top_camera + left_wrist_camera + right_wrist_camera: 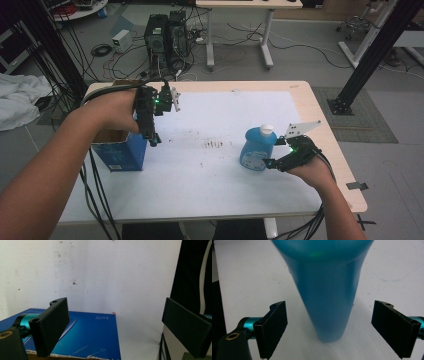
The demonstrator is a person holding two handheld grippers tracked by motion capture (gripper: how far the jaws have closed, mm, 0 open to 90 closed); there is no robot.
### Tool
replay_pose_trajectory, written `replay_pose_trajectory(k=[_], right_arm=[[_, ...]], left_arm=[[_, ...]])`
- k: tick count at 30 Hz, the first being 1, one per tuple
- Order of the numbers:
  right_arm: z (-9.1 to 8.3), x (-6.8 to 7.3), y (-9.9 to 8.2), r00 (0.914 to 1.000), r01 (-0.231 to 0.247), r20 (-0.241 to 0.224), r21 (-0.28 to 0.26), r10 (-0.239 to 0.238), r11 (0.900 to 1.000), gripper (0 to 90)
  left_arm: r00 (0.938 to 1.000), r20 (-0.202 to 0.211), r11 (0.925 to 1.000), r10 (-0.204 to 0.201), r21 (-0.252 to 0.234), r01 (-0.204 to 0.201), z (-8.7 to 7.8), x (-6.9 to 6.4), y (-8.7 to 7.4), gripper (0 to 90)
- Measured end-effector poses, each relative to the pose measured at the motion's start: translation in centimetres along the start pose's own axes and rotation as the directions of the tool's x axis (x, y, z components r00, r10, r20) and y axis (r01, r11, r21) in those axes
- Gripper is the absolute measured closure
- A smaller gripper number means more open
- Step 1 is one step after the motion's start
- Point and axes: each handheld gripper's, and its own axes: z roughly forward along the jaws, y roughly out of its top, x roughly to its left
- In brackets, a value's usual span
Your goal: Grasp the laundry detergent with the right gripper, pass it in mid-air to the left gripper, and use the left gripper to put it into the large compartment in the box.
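Observation:
A blue bottle [256,148] with a white cap stands upright on the white mat at the right. My right gripper [268,163] is low beside it, on its near right. In the right gripper view the bottle [327,290] stands between my open jaws, with a gap on each side, and the right gripper [329,315] touches nothing. An open blue carton [121,151] sits at the table's left edge. My left gripper [154,139] hangs pointing down just right of the carton. In the left gripper view the left gripper [117,327] is open and empty above the carton's blue side [87,335].
Dark smudges [214,144] mark the middle of the white mat [200,170]. The wooden table edge [330,125] runs close behind the bottle. Computer towers [165,35], cables and a second desk stand on the floor beyond the table. Black cables trail off the left front.

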Motion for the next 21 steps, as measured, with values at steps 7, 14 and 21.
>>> replay_pose_trajectory(k=[7,14,21], right_arm=[[1.5,0.0,-0.4,0.9994,-0.015,-0.032,-0.029,0.014,0.9995,12.5],[2.4,0.1,-0.4,0.9993,0.002,-0.036,-0.049,-0.004,0.9988,12.6],[3.0,-0.1,-0.4,0.9990,0.002,-0.044,-0.070,-0.005,0.9975,12.6]], left_arm=[[1.0000,-0.001,1.0000,-0.004,-0.005,0.004,0.0,0.1,-0.4,7.4],[1.0000,-0.003,1.0000,-0.005,-0.006,0.005,0.0,0.1,-0.4,7.4],[1.0000,-0.001,1.0000,-0.003,-0.004,0.003,0.0,0.1,-0.4,7.4]])
